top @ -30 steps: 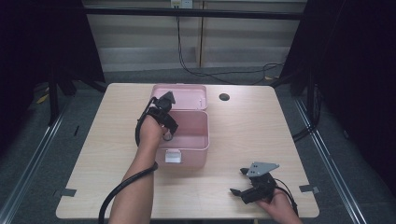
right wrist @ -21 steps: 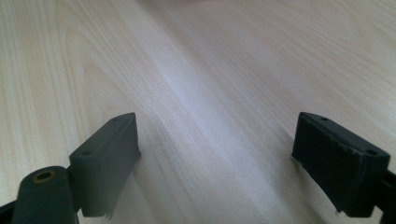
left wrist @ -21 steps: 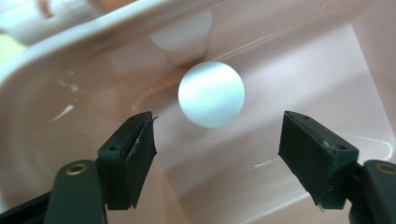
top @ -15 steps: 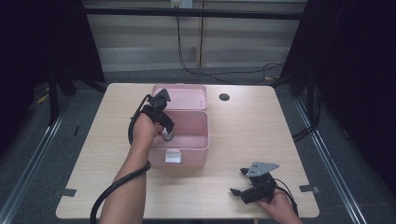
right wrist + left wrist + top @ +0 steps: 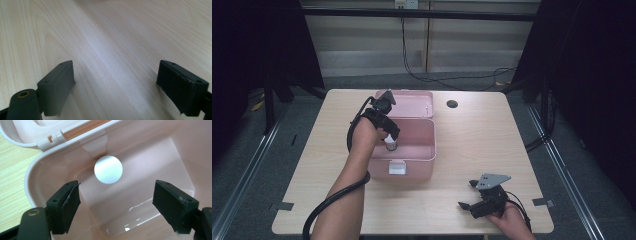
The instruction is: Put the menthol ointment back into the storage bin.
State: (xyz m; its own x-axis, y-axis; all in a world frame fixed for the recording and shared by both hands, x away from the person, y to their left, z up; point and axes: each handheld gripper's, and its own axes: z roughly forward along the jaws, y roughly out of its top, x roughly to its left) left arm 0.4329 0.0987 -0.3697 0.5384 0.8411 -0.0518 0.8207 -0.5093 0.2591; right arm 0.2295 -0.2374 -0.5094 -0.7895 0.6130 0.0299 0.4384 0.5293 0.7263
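Cylinder: a small upright piece with a round white top is seen standing on the floor of the pink box, near the back wall below the hinge; in the high view it appears as a white-topped item toward the box's left side.
Placement: judged done, since the cylinder stands free inside the box and nothing presses on it.
Left gripper: the left gripper is held above the box interior, jaws spread and just opened wider, with the cylinder beyond the tips and untouched.
Box lid: the lid is laid back open behind the box, hinge visible at the rear rim.
Latch: a pale clasp is seen on the front wall, unfastened.
Right gripper: the right gripper is rested near the table's near right edge, well apart from the box, jaws spread over bare wood.
Remaining: withdrawal of the left gripper is judged pending; closing the lid possibly follows.
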